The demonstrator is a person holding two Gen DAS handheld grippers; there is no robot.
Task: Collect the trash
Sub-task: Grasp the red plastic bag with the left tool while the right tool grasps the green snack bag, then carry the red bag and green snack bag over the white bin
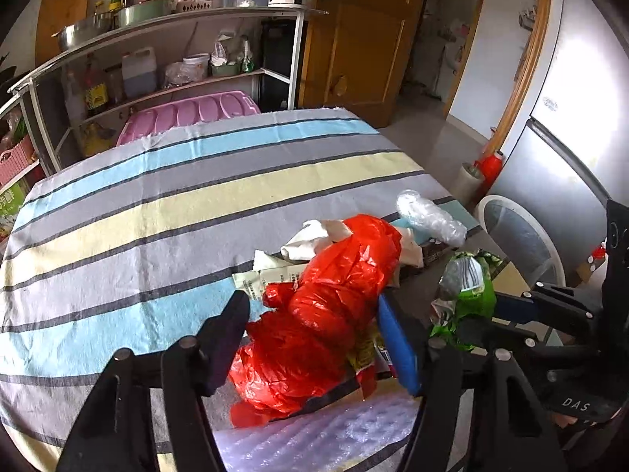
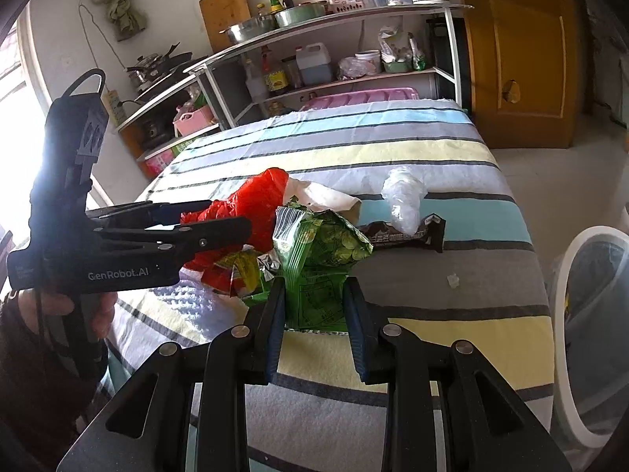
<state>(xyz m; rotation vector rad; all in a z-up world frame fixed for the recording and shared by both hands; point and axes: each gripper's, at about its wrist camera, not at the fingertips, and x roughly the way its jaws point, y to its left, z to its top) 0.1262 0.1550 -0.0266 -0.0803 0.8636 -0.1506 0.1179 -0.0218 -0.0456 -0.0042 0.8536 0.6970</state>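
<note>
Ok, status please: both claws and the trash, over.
Left claw open around red plastic bag. Right claw closing on green snack bag, grip unclear. Trash bin beside table, nothing in the way.

only two bits are properly readable: "GenRobot.AI" in pale letters on the side of the black plastic left gripper (image 2: 220,222), and "DAS" on the black body of the right gripper (image 1: 477,306). The crinkled green snack wrapper (image 2: 322,251) has a barcode plus small print, too tiny to read
</note>
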